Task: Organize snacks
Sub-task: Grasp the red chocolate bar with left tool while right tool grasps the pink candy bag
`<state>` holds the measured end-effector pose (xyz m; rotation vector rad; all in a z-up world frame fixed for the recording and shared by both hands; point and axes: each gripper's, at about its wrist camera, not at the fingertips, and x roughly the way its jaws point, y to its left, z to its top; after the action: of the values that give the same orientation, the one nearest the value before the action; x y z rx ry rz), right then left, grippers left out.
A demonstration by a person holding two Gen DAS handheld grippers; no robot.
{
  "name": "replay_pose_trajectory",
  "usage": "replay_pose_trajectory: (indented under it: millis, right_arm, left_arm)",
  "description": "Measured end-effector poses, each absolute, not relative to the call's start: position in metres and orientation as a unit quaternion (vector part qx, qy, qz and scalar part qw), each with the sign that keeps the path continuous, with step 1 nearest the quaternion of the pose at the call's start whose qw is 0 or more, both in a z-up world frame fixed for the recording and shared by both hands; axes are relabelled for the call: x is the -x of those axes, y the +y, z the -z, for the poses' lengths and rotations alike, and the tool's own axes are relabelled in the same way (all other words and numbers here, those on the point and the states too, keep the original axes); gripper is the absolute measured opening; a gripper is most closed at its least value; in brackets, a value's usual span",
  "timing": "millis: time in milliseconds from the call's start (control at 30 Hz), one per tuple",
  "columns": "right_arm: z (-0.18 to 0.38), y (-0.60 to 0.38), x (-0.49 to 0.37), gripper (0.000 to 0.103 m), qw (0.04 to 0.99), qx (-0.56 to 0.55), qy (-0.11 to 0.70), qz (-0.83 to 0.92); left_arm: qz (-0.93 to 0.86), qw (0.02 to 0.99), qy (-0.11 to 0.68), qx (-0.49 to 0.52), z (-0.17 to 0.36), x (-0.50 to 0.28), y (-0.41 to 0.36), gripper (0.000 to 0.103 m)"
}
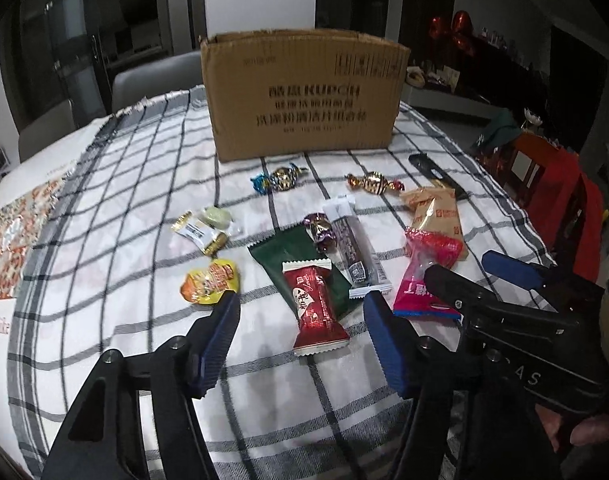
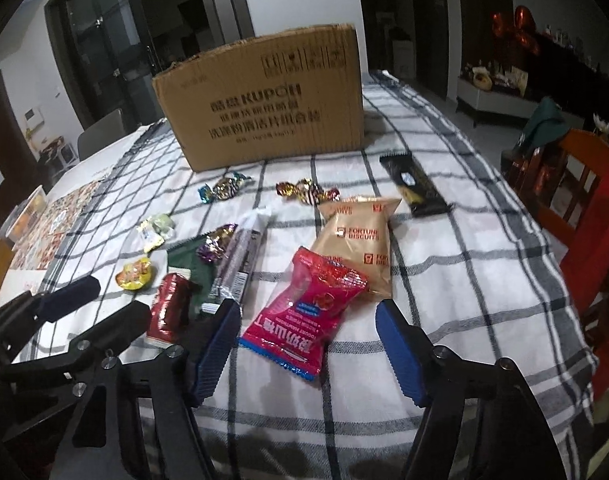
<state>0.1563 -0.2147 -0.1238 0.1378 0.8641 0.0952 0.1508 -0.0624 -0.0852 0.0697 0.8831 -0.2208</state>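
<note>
Two black hand-held grippers with ribbed blue pads hovered side by side over the near edge of a table spread with a white cloth (image 2: 444,248) checked in dark lines. The left gripper (image 1: 300,320) stood partly open, its jaws apart and gripping nothing; a small red foil snack packet (image 1: 316,308) with white crimped ends lay on the cloth directly between its pads, touched by neither. That packet rested across a flat dark green wrapper (image 1: 280,256). The right gripper (image 2: 308,330) was likewise partly open and empty, with a bright pink plastic snack bag (image 2: 304,320) edged in blue lying between its pads, the bag's far end overlapping a tan biscuit pouch (image 2: 356,240).

Further in, towards the middle of the cloth, lay a long dark bar wrapper (image 1: 354,248), a purple foil sweet (image 1: 322,232), a yellow-orange jelly cup (image 1: 210,282) and a pale green sweet in clear wrap (image 1: 214,218). Two twisted foil candies (image 1: 280,178) sat just before a brown corrugated cardboard box (image 1: 304,92) standing open-topped at the far edge. A black flat packet (image 2: 414,188) lay towards the right edge.
</note>
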Motion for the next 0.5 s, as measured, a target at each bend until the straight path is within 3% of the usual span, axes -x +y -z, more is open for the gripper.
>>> replay_pose_trajectory:
  millis: [500]
  right_arm:
    - [0.144, -0.211, -0.176, 0.063, 0.891, -0.068, 0.444, -0.059]
  left_arm:
    - [0.126, 0.880, 0.457, -0.013, 0.105, -0.175, -0.066, 0.040]
